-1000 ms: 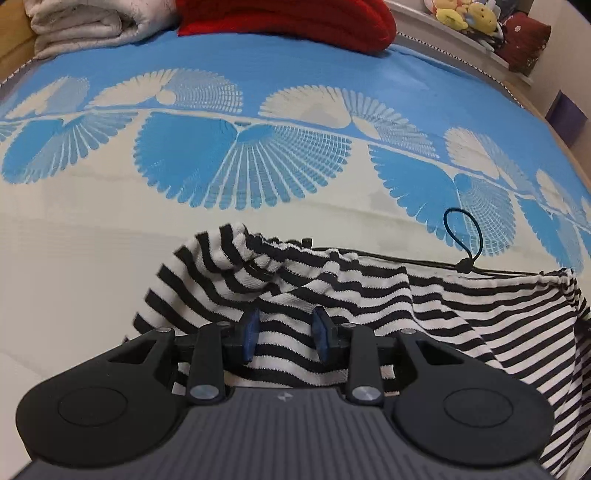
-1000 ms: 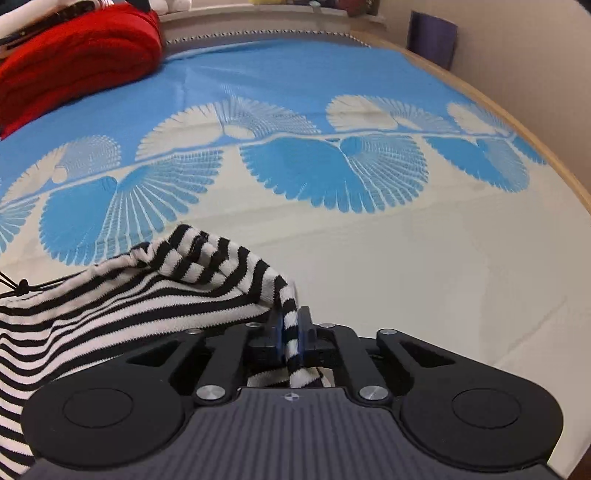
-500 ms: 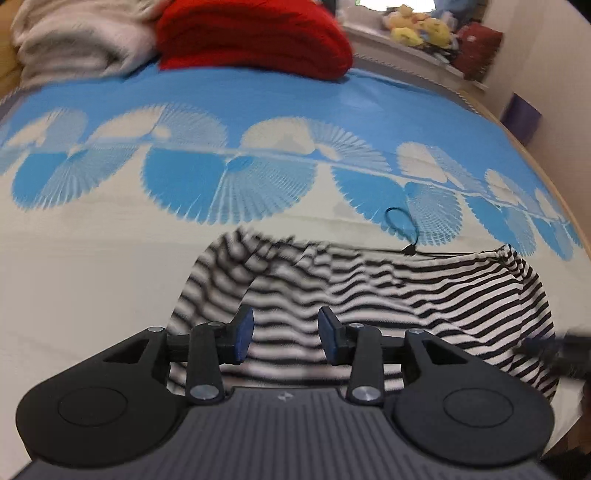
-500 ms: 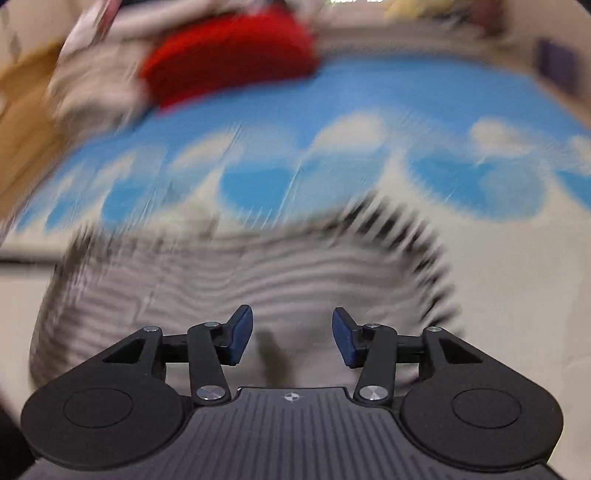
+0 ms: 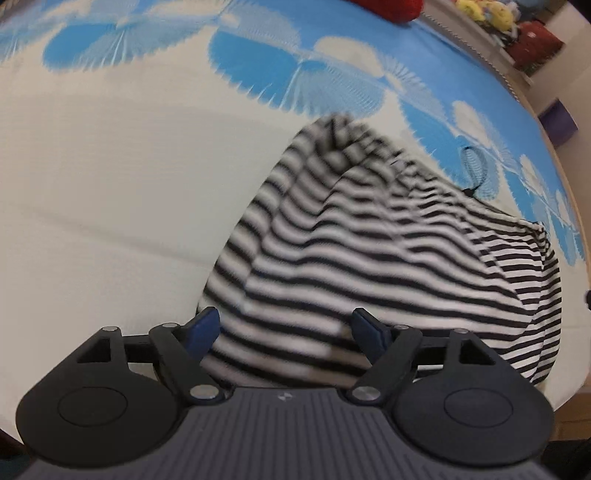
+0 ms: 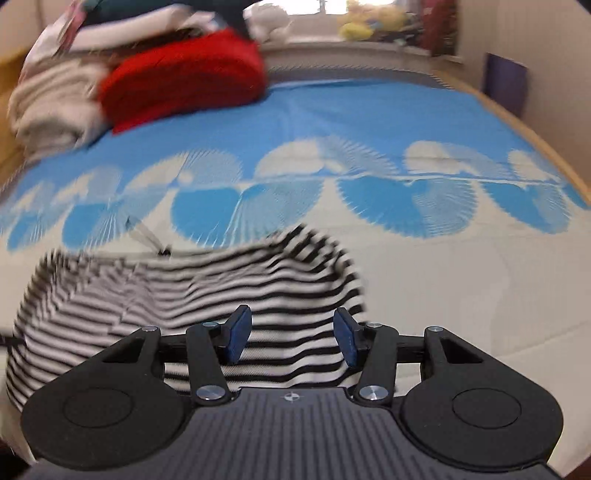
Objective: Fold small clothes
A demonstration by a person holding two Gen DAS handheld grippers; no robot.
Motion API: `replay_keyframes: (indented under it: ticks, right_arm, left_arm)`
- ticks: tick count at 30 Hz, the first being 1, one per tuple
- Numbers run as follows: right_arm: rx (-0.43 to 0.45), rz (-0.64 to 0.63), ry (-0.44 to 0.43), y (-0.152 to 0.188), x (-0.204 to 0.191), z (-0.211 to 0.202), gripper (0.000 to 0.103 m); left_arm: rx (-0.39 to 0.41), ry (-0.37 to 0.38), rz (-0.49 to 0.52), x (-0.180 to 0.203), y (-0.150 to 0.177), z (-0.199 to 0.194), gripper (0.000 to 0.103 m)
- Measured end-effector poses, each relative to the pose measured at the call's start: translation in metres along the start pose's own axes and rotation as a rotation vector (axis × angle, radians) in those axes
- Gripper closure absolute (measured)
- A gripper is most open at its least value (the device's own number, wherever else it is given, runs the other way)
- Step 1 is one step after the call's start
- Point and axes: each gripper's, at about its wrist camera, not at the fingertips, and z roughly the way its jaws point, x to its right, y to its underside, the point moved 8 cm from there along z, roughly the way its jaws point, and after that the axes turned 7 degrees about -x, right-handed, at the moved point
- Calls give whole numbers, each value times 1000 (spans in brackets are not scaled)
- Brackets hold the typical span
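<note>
A black-and-white striped small garment lies folded and rumpled on the blue and cream bed cover. A black drawstring loop sticks out at its far edge. My left gripper hangs over the garment's near left part; its jaws are opening wide and the pads press on nothing. In the right wrist view the same garment lies below and to the left, with its drawstring behind. My right gripper stands open above the garment's right end, clear of the cloth.
A folded red cloth and a beige blanket are stacked at the far end of the bed. Plush toys sit on a ledge behind. A purple box stands by the wall beyond the bed's wooden edge.
Both grippers let go of the striped garment, which dropped onto the bed. The left jaws spread wide as that gripper slid left. The right gripper rose and drew back.
</note>
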Motion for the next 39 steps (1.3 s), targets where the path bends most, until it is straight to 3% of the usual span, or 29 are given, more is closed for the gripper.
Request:
replay_keyframes:
  ticks: [2, 8, 16, 18, 22, 25, 26, 30, 34, 37, 39]
  right_arm:
    - [18, 45, 1, -4, 11, -9, 52]
    - [27, 113, 13, -7, 40, -18, 52]
    - [27, 64, 32, -4, 59, -24, 52]
    - [25, 67, 37, -4, 63, -23, 52]
    - [19, 72, 50, -4, 70, -20, 52]
    - [9, 95, 66, -4, 75, -16, 52]
    - [10, 105, 67, -5, 76, -15, 52]
    - [15, 135, 67, -8, 71, -13, 52]
    - [21, 146, 63, -11, 59, -10, 52]
    - [20, 150, 52, -13, 50, -6, 52]
    - [21, 149, 45, -14, 43, -5, 52]
  left_arm:
    - [-46, 30, -70, -15, 4, 9, 21]
    - [-64, 115, -173, -39, -5, 17, 21]
    - [-44, 118, -136, -21, -17, 28, 20]
    - [-48, 136, -93, -6, -19, 32, 24]
    - [-53, 138, -27, 16, -16, 40, 50]
    - [-50, 147, -27, 21, -18, 41, 78]
    - [-44, 148, -18, 22, -18, 40, 81]
    - [-3, 161, 48, 28, -19, 27, 86]
    - [61, 186, 21, 20, -23, 5, 88]
    - [111, 72, 39, 11, -21, -10, 89]
    - [101, -5, 19, 2, -18, -12, 89]
